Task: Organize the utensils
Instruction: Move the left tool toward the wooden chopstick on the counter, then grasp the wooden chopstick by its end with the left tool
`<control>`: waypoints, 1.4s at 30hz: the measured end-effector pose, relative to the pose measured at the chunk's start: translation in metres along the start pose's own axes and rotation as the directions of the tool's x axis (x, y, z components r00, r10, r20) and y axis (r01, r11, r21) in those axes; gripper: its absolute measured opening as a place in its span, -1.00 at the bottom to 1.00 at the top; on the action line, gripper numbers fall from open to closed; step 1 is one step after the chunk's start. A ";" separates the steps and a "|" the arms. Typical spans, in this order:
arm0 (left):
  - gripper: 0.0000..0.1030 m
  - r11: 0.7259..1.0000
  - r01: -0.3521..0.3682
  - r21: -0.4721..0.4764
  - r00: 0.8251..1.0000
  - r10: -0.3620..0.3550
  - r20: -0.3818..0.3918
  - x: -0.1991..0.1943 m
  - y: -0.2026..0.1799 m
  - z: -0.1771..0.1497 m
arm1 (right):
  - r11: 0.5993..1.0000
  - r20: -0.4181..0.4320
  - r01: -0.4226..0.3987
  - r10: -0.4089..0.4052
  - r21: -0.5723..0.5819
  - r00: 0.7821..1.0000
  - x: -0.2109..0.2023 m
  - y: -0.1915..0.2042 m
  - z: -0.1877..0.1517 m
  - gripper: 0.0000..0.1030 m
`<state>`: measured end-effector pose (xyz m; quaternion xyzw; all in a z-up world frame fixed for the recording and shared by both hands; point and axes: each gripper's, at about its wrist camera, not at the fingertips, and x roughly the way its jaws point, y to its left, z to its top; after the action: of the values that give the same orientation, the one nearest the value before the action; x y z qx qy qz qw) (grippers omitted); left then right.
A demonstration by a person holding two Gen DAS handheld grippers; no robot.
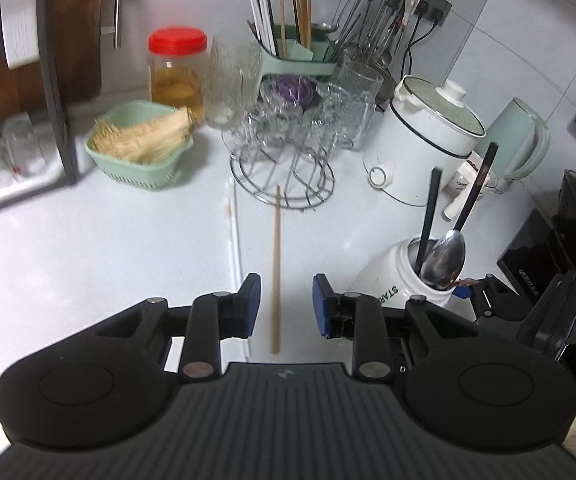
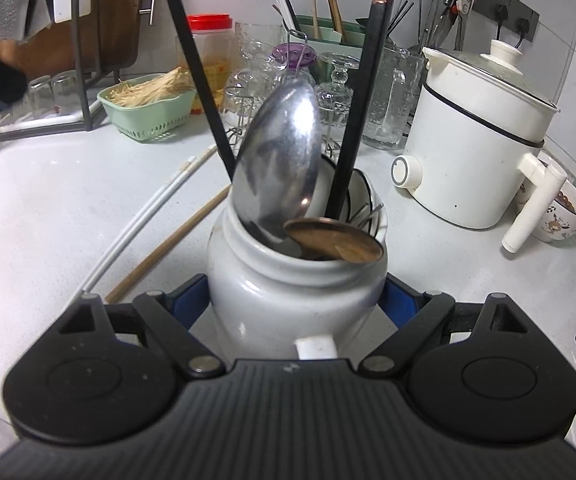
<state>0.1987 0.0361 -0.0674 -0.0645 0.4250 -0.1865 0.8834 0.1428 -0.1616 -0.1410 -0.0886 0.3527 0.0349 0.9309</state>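
We want the loose chopsticks put away with the other utensils. The wooden chopstick (image 1: 276, 268) lies flat on the tabletop (image 1: 108, 248), pointing from near to far. Its near end sits right between our left jaws. Just to its left lie the white chopsticks (image 1: 232, 224), also flat, touching nothing else we can see.

Our left gripper (image 1: 286, 304) hangs over the wooden chopstick with the jaws part open. The blue pads (image 1: 252, 300) stand one on each side of the stick and do not touch it, so nothing is held yet. We think we line up like this so the stick can be pinched next.

To the right stands the white jar (image 2: 295, 300). It holds a big spoon (image 2: 278, 168), a copper spoon (image 2: 333, 244) and two black sticks (image 2: 361, 112) that lean out of the top. We think the loose chopsticks go in here too.

Our right gripper (image 2: 295, 304) has the jar between its jaws, spread wide. The blue pads sit against its two sides, so we seem to be gripping it. We guess we hold it so it will not tip or slide when more things drop in.

Farther back stand a wire rack (image 1: 284, 168) of glasses, a green basket (image 1: 140, 152) of thin sticks on the left, and a white cooker (image 1: 419, 140) on the right.
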 end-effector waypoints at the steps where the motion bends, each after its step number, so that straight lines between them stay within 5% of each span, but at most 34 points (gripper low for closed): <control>1: -0.37 1.000 0.014 -0.013 1.000 -0.014 -0.007 0.006 0.002 -0.003 | 1.000 0.000 -0.001 0.001 -0.001 1.000 0.000 -0.001 0.000 0.78; 9: -0.37 0.998 0.049 -0.041 0.995 -0.053 -0.088 0.078 0.006 -0.020 | 1.000 0.001 -0.015 0.015 -0.012 1.000 -0.001 -0.003 -0.001 0.78; 22: -0.41 0.998 -0.044 -0.032 0.987 0.039 -0.157 0.158 0.006 -0.021 | 1.000 0.006 -0.012 0.012 -0.005 1.000 -0.002 -0.004 -0.002 0.78; 27: -0.56 0.998 -0.070 0.004 0.987 0.070 -0.143 0.169 0.002 -0.016 | 1.000 0.004 -0.004 0.004 0.002 1.000 -0.002 -0.004 -0.002 0.78; 31: -0.86 0.995 -0.097 0.014 0.984 0.099 -0.147 0.174 0.000 -0.012 | 1.000 0.001 0.002 -0.002 0.006 1.000 -0.003 -0.003 -0.001 0.78; 42: -0.87 0.997 -0.070 -0.032 0.982 0.063 -0.180 0.160 -0.004 -0.025 | 1.000 0.003 0.002 -0.002 0.000 1.000 -0.003 -0.003 -0.001 0.78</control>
<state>0.2695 -0.0276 -0.1983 -0.0499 0.5079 -0.1537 0.8461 0.1408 -0.1651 -0.1392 -0.0886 0.3511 0.0342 0.9315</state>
